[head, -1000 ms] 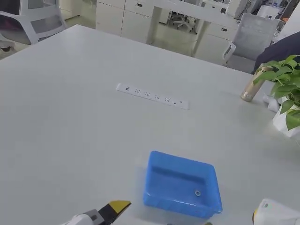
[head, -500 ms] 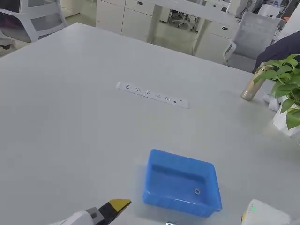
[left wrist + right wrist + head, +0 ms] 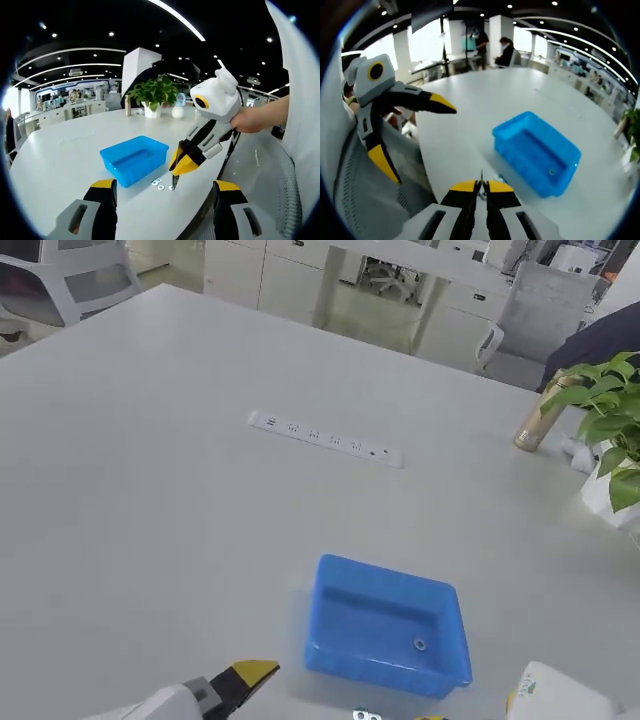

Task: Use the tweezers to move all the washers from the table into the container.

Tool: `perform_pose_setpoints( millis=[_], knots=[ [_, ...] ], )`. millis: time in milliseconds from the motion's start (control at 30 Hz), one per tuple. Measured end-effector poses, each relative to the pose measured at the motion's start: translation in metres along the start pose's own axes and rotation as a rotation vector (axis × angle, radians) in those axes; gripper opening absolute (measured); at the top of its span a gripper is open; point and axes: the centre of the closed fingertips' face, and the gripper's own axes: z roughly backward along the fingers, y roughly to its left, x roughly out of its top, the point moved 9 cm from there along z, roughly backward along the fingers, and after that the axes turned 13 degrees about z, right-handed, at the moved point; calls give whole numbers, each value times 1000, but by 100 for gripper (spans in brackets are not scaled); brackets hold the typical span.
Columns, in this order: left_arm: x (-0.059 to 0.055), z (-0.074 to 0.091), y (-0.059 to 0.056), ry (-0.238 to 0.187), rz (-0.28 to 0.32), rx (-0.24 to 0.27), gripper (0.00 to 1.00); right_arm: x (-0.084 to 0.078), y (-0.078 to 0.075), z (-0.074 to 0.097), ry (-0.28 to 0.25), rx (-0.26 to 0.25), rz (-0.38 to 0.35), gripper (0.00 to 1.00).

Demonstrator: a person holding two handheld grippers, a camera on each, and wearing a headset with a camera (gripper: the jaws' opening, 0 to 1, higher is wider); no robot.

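A blue container (image 3: 385,625) stands on the white table (image 3: 150,500) with one washer (image 3: 419,644) inside it. Three loose washers (image 3: 160,184) lie on the table just in front of the container's near wall. My right gripper (image 3: 481,186) is shut on thin tweezers (image 3: 481,176). In the left gripper view the tweezers' tip (image 3: 173,186) points down beside those washers. My left gripper (image 3: 165,197) hangs wide open with nothing in it, left of the container. Its yellow fingertip (image 3: 252,674) shows at the bottom of the head view.
A white power strip (image 3: 325,440) lies across the middle of the table. A metal bottle (image 3: 535,425) and a potted plant (image 3: 610,420) stand at the far right. Office chairs and cabinets stand beyond the table. The table's near edge is close to the washers.
My right gripper has moved a little to the left at the bottom of the head view. The left gripper and the container have stayed put.
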Motion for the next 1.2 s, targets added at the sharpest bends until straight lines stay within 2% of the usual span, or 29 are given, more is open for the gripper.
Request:
perform_pose_setpoints(
  millis=[133,267,400,567,733,833,967,1033,1100,1200],
  knots=[
    [0,0,0,1,0,1,79,-3,0,-1,-13,8,-43,3],
    [0,0,0,3,0,0,79,-5,-2,0,-28,-5,-67,3],
    [0,0,0,3,0,-1,79,-6,-4,1,-34,-13,-80,3],
    [-1,0,0,6,-2,-4,79,-9,-1,-2,-26,2,-84,3],
    [-1,0,0,8,-2,-3,78,-7,3,-3,-27,2,-60,3],
    [-1,0,0,9,-3,-4,78,-6,7,-3,-18,13,-6,3],
    [-1,0,0,7,-2,-6,78,-9,5,-3,32,1,32,3],
    [-1,0,0,7,-3,-7,78,-7,7,-2,25,15,28,3],
    [-1,0,0,11,-4,-8,78,-5,9,-4,25,16,62,2],
    [-1,0,0,9,-8,-6,78,-5,6,-3,29,-3,36,2]
  ],
)
